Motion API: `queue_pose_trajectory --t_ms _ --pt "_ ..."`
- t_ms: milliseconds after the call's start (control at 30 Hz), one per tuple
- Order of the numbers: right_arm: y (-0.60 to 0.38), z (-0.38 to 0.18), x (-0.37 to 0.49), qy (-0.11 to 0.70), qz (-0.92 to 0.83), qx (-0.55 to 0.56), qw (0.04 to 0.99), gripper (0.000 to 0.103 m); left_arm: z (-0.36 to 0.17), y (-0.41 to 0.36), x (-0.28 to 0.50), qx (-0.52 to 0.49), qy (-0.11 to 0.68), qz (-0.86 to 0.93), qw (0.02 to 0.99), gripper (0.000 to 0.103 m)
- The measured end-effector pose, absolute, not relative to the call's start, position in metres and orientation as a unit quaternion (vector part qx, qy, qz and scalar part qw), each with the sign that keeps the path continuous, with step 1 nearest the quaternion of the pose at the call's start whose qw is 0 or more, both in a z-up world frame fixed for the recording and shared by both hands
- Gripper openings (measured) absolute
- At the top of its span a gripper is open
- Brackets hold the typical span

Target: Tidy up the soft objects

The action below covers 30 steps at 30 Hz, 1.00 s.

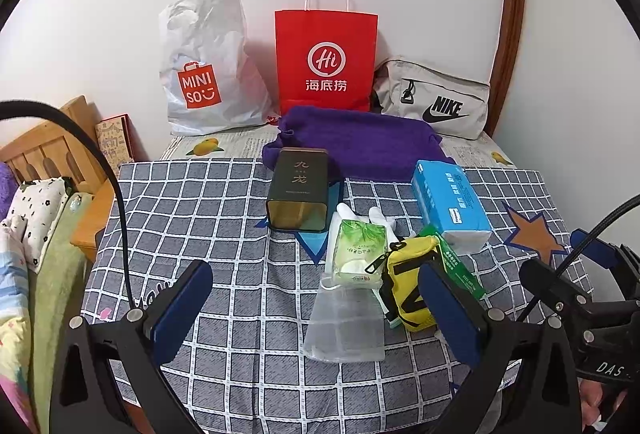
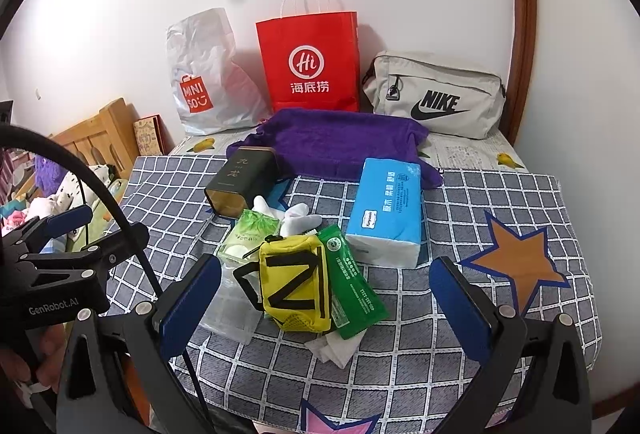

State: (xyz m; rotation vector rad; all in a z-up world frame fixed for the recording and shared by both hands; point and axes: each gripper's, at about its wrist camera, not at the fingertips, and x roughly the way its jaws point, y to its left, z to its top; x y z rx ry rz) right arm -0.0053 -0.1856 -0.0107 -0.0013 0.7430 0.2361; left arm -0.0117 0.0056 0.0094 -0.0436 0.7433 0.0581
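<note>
Both tools, left tool (image 1: 316,308) and right tool (image 2: 326,304), stood released, grasping nothing. Ahead on the table (image 1: 224,218), from left: dark tin (image 1: 298,190), green wipes pack (image 1: 358,254), yellow pouch (image 2: 296,282) between the right tool's fingers, blue tissue pack (image 2: 386,212).

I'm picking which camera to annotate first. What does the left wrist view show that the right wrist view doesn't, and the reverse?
Only the left wrist view shows the clear plastic pouch unobstructed. Only the right wrist view shows the crumpled white tissue below the yellow pouch, and the pink star at the cloth's near edge. Both show the blue tissue pack, dark tin, purple towel, three bags at the wall, and both grippers open: left gripper, right gripper.
</note>
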Motion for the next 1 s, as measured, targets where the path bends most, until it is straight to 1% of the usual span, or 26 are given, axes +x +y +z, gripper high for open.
queue_pose_trajectory --t_ms 1000 --pt "-0.1849 -0.0160 0.0007 0.363 0.118 0.003 0.925 0.103 0.0021 0.0029 -0.0061 -0.016 0.370 0.010 0.929 0.103"
